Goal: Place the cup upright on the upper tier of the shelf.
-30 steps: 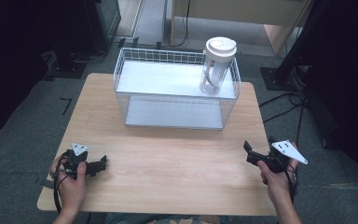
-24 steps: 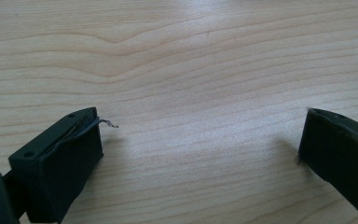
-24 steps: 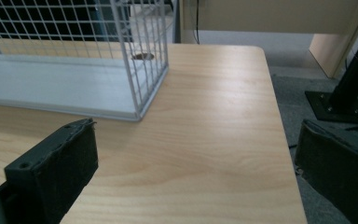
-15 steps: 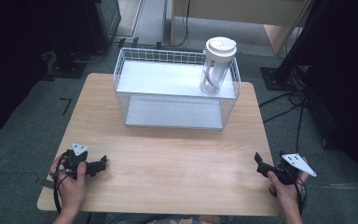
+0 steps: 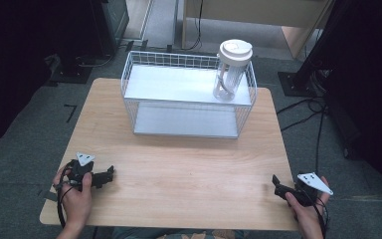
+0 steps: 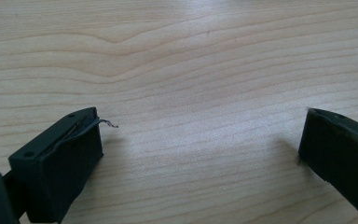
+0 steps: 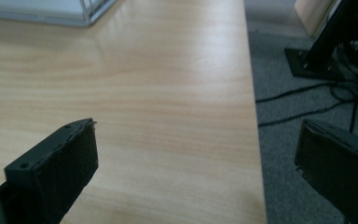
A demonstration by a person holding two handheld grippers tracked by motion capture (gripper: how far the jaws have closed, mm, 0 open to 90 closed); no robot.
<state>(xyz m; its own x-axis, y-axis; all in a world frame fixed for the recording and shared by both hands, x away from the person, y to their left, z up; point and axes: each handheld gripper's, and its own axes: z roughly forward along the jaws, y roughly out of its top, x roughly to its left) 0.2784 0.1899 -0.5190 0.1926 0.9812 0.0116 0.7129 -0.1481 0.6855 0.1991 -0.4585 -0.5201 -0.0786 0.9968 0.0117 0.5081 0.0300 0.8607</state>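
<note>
A white wire basket (image 5: 138, 79) stands at the back of the wooden table (image 5: 179, 164). Inside it, at its right end, a clear bottle with a white lid (image 5: 231, 69) stands upright. My left gripper (image 5: 110, 173) rests low over the table's front left, open, with bare wood between its jaws (image 6: 200, 140). My right gripper (image 5: 277, 183) is at the table's front right corner, open and holding nothing; one jaw is over the wood and the other over the floor past the table's edge (image 7: 196, 154).
The basket's near corner (image 7: 86, 14) shows at the top left of the right gripper view. Grey carpet (image 5: 328, 149) with black cables and a black stand base (image 7: 317, 60) lies to the table's right. Dark furniture stands behind.
My right gripper has drawn back toward the front right corner of the table and further right. The left gripper has stayed put.
</note>
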